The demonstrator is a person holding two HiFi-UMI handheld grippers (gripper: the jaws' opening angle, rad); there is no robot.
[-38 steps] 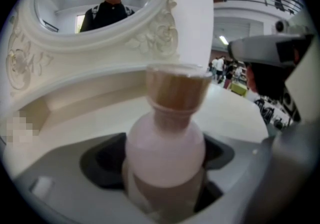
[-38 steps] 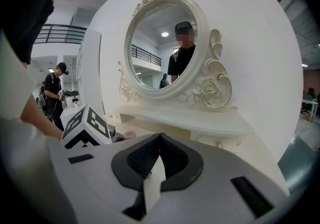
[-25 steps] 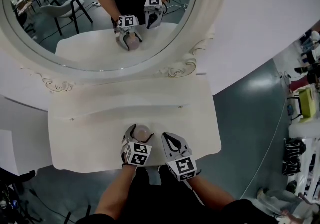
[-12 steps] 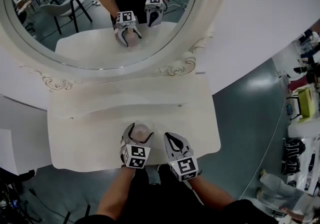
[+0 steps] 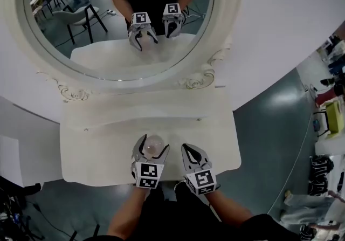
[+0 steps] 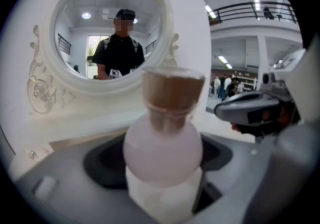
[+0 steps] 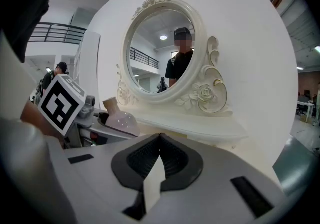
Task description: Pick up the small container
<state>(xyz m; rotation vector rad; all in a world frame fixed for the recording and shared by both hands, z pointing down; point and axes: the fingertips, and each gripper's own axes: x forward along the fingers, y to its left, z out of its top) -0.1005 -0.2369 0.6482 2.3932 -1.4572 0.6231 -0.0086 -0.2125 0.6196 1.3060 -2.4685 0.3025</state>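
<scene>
left tool pinching small container (pink, bulbous) | right tool pressed together beside it

You've got two grippers in the head view: left gripper at 6 o'clock, right gripper toward 5. That's two marker cubes as well, one marker cube on the left and one on the right. One small pink bottle, with one brown cap. One white dressing table. One oval mirror at 12 o'clock.
</scene>
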